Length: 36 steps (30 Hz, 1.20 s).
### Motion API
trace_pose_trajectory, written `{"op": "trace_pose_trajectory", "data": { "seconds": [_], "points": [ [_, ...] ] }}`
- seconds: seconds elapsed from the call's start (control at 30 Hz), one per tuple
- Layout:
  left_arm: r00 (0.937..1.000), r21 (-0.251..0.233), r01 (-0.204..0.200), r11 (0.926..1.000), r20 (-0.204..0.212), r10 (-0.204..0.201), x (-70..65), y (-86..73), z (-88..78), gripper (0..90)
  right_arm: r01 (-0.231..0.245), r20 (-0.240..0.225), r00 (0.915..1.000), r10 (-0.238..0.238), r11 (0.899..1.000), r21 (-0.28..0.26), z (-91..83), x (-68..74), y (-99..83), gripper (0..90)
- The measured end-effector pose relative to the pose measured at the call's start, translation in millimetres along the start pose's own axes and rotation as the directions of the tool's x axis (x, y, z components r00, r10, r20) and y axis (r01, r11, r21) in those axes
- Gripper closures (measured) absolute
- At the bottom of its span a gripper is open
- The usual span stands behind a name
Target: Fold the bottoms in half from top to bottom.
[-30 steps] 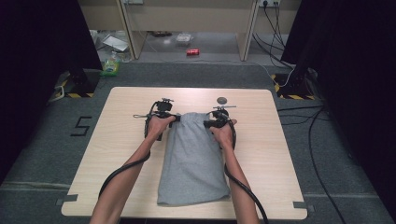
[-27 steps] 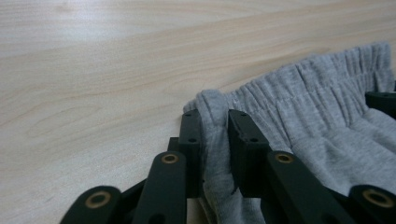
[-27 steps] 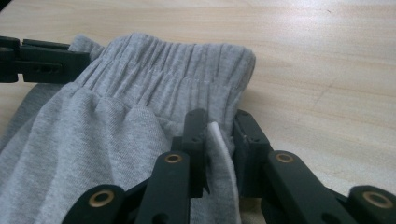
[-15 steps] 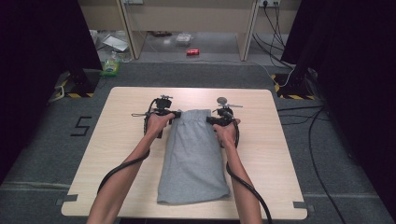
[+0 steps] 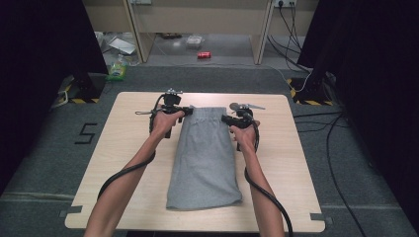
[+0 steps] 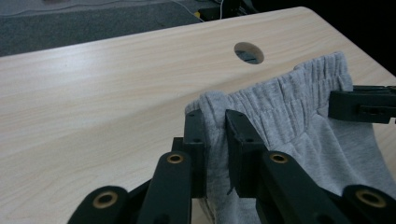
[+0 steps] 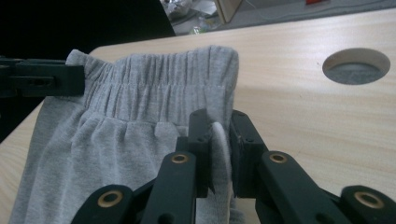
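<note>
A pair of grey shorts [image 5: 205,158] lies lengthwise on the wooden table [image 5: 128,148], with its elastic waistband at the far end. My left gripper [image 5: 185,112] is shut on the waistband's left corner; cloth [image 6: 289,107] is pinched between the left gripper's [image 6: 215,126] pads. My right gripper [image 5: 225,118] has just been closing and is shut on the right corner, where a fold of the shorts [image 7: 140,121] is clamped in the right gripper [image 7: 219,123]. The waistband is stretched between the two grippers and lifted a little off the table.
A round cable hole [image 7: 356,65] is cut in the tabletop just beyond the right gripper. On the floor behind the table lie a red can [image 5: 204,55] and a green packet [image 5: 117,69]. Cables [image 5: 336,128] run along the floor at the right.
Both hands have risen and shifted slightly toward the far edge, lifting the waistband end of the shorts. The near end still lies flat.
</note>
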State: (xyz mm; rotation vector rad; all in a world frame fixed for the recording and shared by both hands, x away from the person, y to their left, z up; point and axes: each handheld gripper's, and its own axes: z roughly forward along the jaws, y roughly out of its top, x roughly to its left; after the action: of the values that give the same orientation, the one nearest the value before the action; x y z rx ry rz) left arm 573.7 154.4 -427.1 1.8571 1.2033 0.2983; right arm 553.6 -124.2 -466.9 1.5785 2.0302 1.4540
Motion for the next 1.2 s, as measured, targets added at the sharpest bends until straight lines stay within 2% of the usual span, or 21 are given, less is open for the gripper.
{"op": "trace_pose_trajectory", "data": {
  "seconds": [0.1, 0.2, 0.4, 0.57, 0.77, 1.0, 1.2],
  "points": [
    [0.9997, -0.014, -0.003, 0.9999, 0.022, 0.003, -0.8, 1.2, -7.1, 78.9, 0.010, -0.019, 0.9998, -0.010, 1.000, -0.017, -6.2, 1.5, 2.0, 80.8],
    [0.9989, -0.030, -0.025, 0.9992, 0.040, 0.026, -3.4, 0.6, -16.0, 79.2, 0.024, -0.044, 0.9987, -0.025, 0.999, -0.028, -13.5, 4.0, 2.3, 80.8],
    [0.9932, -0.082, -0.069, 0.9943, 0.088, 0.076, -11.9, -5.9, -38.7, 79.5, 0.046, -0.106, 0.9930, -0.052, 0.997, -0.059, -34.3, 12.4, 0.1, 80.7],
    [0.9841, -0.122, -0.110, 0.9864, 0.125, 0.126, -23.0, -16.4, -57.9, 79.8, 0.089, -0.152, 0.9833, -0.100, 0.993, -0.080, -54.3, 26.6, -6.8, 80.8],
    [0.9667, -0.170, -0.177, 0.9694, 0.155, 0.204, -40.5, -35.8, -85.2, 80.5, 0.142, -0.196, 0.9677, -0.159, 0.985, -0.098, -78.7, 43.3, -23.6, 80.8],
    [0.9494, -0.210, -0.231, 0.9501, 0.165, 0.267, -54.6, -74.1, -109.7, 80.8, 0.184, -0.227, 0.9528, -0.202, 0.978, -0.097, -101.9, 54.4, -51.3, 80.8],
    [0.9374, -0.225, -0.237, 0.9452, 0.203, 0.283, -60.5, -108.1, -124.4, 80.8, 0.210, -0.252, 0.9404, -0.228, 0.973, -0.097, -118.9, 61.6, -75.8, 80.8]
  ]
}}
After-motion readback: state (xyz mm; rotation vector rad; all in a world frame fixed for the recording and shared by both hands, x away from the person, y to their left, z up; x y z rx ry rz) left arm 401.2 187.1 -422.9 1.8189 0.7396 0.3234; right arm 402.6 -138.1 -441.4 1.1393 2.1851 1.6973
